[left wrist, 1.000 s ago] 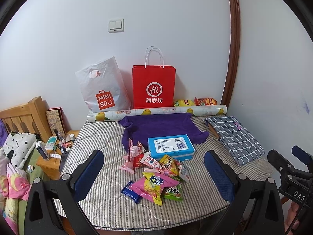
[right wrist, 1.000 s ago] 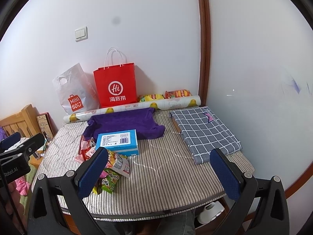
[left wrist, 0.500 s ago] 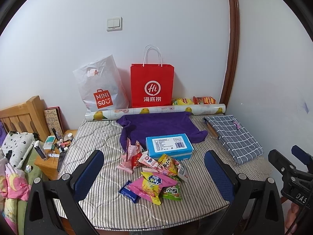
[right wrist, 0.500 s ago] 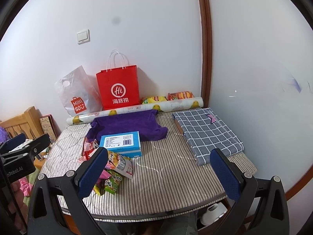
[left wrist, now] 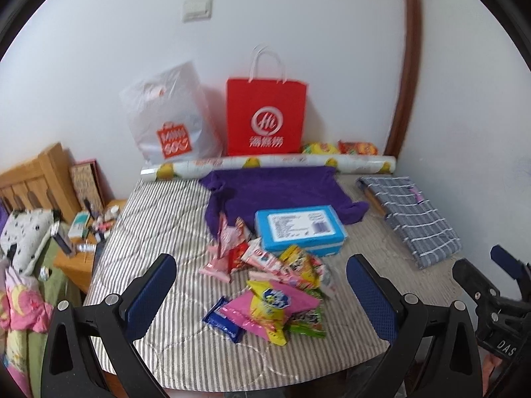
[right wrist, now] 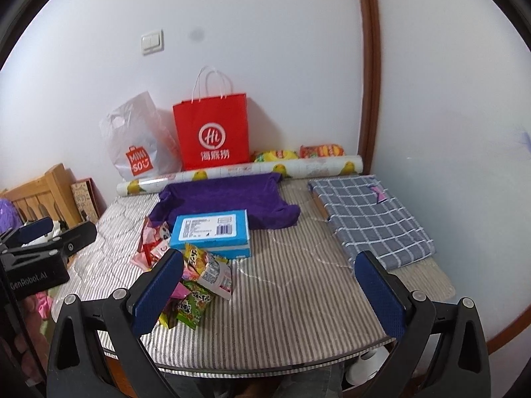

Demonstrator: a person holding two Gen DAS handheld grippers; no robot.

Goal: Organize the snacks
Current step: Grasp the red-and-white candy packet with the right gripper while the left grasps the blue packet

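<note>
Left wrist view: the left tongs are spread wide with nothing between the pads, hovering over the near edge of the table, pretty much lined up on the snack pile. The right tongs are spread and empty too, aimed at the bare striped cloth to the right of the pile, so my guess is the left side goes first and the right just waits.

Landmark is the blue box. The loose packets sit heaped right in front of it, a couple touching its front edge, pink and red ones just to its left. It's closed, so no clue what's inside. Under its back end is a purple towel. Behind that, a patterned roll, then a red paper bag and a white plastic bag leaning on the wall; can't see into either. Two more snack bags lie beside the red one. Folded checked cloth well to the right.

Probably the packets end up in the box or a bag, but nothing's been picked up yet.
</note>
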